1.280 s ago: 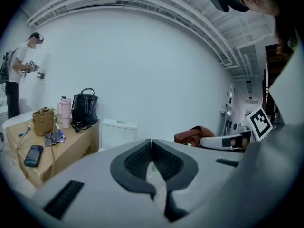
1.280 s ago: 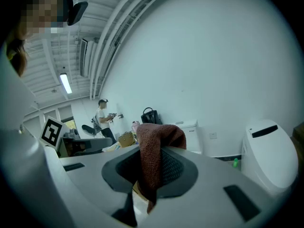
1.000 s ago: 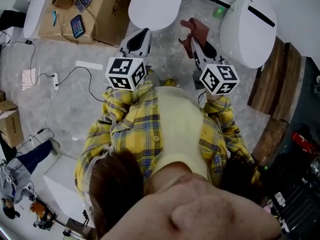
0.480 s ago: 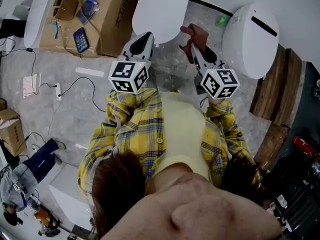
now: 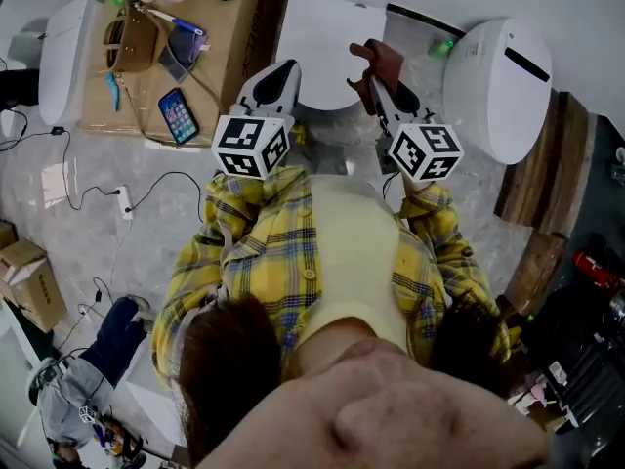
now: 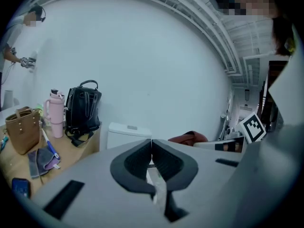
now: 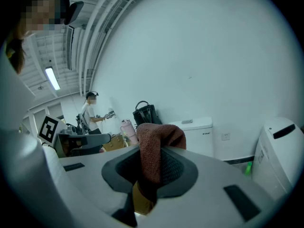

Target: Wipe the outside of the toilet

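Observation:
A white toilet [image 5: 327, 35] stands against the far wall ahead of me; its tank [image 6: 127, 133] [image 7: 199, 134] shows in both gripper views. My right gripper [image 5: 376, 78] is shut on a reddish-brown cloth [image 5: 379, 62] [image 7: 154, 151] that sticks up from between its jaws, held in the air short of the toilet bowl's right side. My left gripper [image 5: 276, 76] [image 6: 151, 152] is shut with nothing in it, hovering over the bowl's near left edge.
A cardboard box [image 5: 186, 47] at the toilet's left carries a phone [image 5: 180, 115], a brown bag [image 6: 21, 129], a pink bottle [image 6: 56, 113] and a black bag [image 6: 83, 110]. A second white toilet [image 5: 498, 76] [image 7: 280, 156] stands at the right. Cables [image 5: 117, 203] lie on the floor. Another person [image 7: 89, 110] stands behind.
I have moved forward: the toilet and the cardboard box have slid closer in the head view. Both grippers stay shut, the cloth still in the right one.

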`<state>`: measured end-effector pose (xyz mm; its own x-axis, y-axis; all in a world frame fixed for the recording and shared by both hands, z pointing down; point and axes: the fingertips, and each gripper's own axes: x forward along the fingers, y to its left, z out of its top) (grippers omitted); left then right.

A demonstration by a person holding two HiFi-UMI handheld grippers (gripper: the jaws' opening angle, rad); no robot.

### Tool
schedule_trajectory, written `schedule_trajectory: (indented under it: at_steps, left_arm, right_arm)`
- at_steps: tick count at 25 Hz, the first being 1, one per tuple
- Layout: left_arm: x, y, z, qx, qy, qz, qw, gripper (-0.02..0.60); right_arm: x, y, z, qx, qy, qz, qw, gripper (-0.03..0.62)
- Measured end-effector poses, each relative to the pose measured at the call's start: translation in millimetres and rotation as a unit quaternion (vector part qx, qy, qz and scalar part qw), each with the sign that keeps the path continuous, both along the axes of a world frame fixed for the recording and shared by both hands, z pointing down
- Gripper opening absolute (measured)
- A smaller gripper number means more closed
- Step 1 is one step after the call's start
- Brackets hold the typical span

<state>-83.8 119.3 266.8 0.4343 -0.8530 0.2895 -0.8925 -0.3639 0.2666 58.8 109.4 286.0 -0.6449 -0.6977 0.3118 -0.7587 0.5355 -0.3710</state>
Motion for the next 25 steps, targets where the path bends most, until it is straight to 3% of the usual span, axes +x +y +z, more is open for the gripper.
schedule_trajectory:
  at_steps: [7,11,17,25]
  left_arm:
    - [-47.3,-32.1,25.4,-0.028,0.01,0.026,0.9992,0.009]
    - [-62.4,-52.4,42.1,-0.025,0.004,0.031,0.9992,0.009]
    - [-63.7,-66.6,77.0,-0.04,-0.009,0.029,0.9987,0.009]
    - [-49.3,-97.0,110.6,-0.054,-0.037,0.007,0.9979,0.009]
  right_arm:
    - [-56.9,-30.4,19.1,-0.028,0.02,0.004,0.999,0.083]
    - [-77.5,-45.4,37.2,-0.043,0.029,0.009,0.999,0.083]
    - [-95.4,-60.4,69.8,-0.068,0.04,-0.004,0.997,0.083]
    - [-90.6,-103.6,116.6,-0.104,0.041,-0.036,0.993,0.083]
